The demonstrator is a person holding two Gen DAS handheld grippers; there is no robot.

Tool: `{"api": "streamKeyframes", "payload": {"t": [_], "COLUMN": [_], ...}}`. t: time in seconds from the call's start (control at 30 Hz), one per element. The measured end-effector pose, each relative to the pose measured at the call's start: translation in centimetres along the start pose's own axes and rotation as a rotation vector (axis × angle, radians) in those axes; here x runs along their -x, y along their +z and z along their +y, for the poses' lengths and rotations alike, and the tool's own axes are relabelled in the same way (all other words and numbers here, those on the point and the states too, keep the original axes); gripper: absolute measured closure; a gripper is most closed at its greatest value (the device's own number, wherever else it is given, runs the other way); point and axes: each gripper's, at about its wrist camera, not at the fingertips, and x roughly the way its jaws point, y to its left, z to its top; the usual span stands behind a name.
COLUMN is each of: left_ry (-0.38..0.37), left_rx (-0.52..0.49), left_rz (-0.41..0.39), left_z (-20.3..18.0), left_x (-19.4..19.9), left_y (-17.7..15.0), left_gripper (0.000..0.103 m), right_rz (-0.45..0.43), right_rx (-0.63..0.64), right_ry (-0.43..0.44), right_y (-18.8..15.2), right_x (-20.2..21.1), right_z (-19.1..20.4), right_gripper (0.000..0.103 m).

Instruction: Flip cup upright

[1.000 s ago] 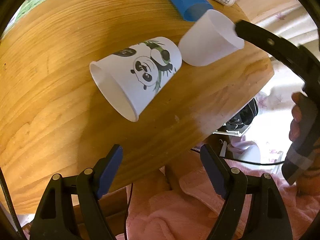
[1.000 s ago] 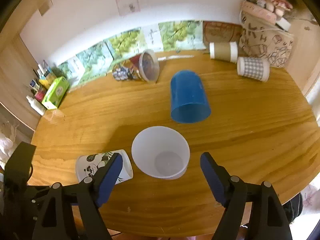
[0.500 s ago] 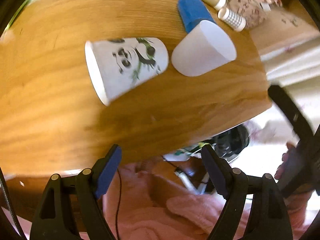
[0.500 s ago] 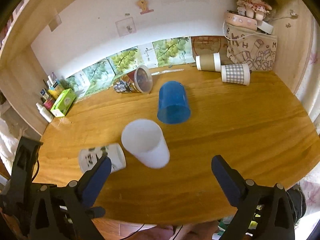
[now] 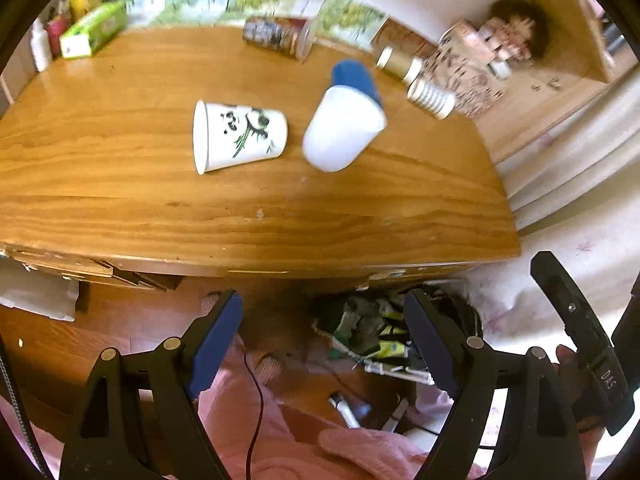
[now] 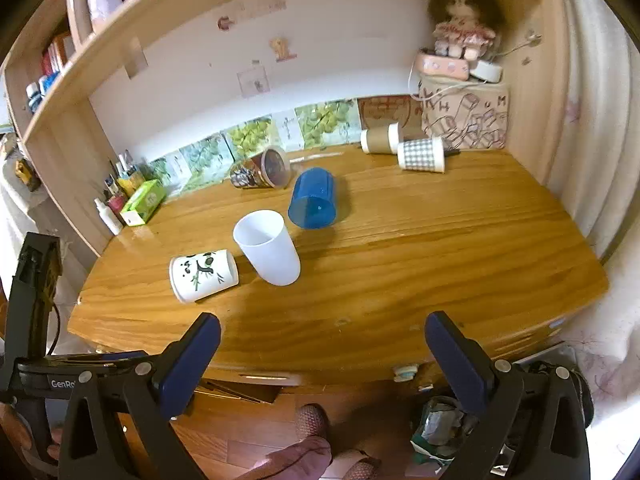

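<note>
A plain white plastic cup (image 6: 269, 247) stands upright on the wooden desk (image 6: 400, 264), mouth up; it also shows in the left wrist view (image 5: 342, 132). A white paper cup with a panda print (image 6: 203, 274) lies on its side just left of it, also seen in the left wrist view (image 5: 239, 136). A blue cup (image 6: 313, 199) lies on its side behind the white one. My left gripper (image 5: 322, 336) is open and empty, off the desk's front edge. My right gripper (image 6: 322, 360) is open and empty, also in front of the desk.
A printed cup with a clear lid (image 6: 260, 169), a brown cup (image 6: 379, 140) and a checked cup (image 6: 422, 154) lie on their sides at the back. A green tissue box (image 6: 143, 202) and small bottles (image 6: 108, 212) stand at back left. A doll (image 6: 462, 16) sits on boxes at back right.
Both grippers have pulled back and up from the desk, past its front edge. The right gripper has let go of the white cup, which stands upright. The panda cup has not moved.
</note>
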Motion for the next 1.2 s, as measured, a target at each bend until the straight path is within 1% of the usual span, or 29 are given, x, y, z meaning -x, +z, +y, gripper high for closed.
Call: {"api": "streamKeyframes", "payload": {"t": [0.2,0.33,0.5,0.6,0.73,0.9,0.93,0.97,1.03,1.1,1.2], "left_ry": [0.033,0.112,0.150,0.200,0.213,0.265,0.271,0.276,0.292,0.306,0.337], "left_rx": [0.005,-0.030,-0.010,-0.018,-0.038,-0.058,-0.059,-0.060,-0.059,-0.067,-0.086], "left_rz": [-0.107,-0.212,-0.333,-0.418,-0.515,-0.684,-0.720,-0.739,-0.777,-0.800,-0.806], "left_z": [-1.9,-3.2,-3.7,-4.1,-4.8,-5.8,-5.9,-6.0,-6.1,-6.4,-6.8], "left_x": [3.3,5.8,8.5,9.9,11.6,14.4,14.9,15.2,15.7,15.9,15.9], "left_y": [-2.8,-3.6,-4.0,-4.7,-5.6,-6.9,-7.2,-7.4,-7.8,-7.9,-8.0], "left_gripper": [0.018,0.018,0.018,0.018,0.018,0.017,0.015,0.011,0.005,0.005,0.005], "right_rz": [-0.048,-0.078,-0.112,-0.136,-0.181,-0.234,-0.248,-0.262,-0.293,-0.326,-0.370], "right_rx": [0.047,0.050,0.026,0.025,0.055,0.049,0.053,0.056,0.056,0.055,0.057], "right_ry": [0.042,0.093,0.162,0.191,0.187,0.204,0.197,0.188,0.170,0.156,0.137], "right_y": [-0.4,-0.8,-1.5,-1.8,-2.2,-2.4,-2.4,-2.5,-2.5,-2.7,-2.8], "right_x": [4.3,6.8,10.0,11.8,13.8,15.6,15.9,16.1,16.6,17.0,17.6], "right_z": [-0.1,-0.1,0.2,0.6,1.2,1.4,1.5,1.5,1.6,1.7,1.8], "right_gripper": [0.001,0.001,0.001,0.001,0.001,0.001,0.001,0.001,0.001,0.001,0.001]}}
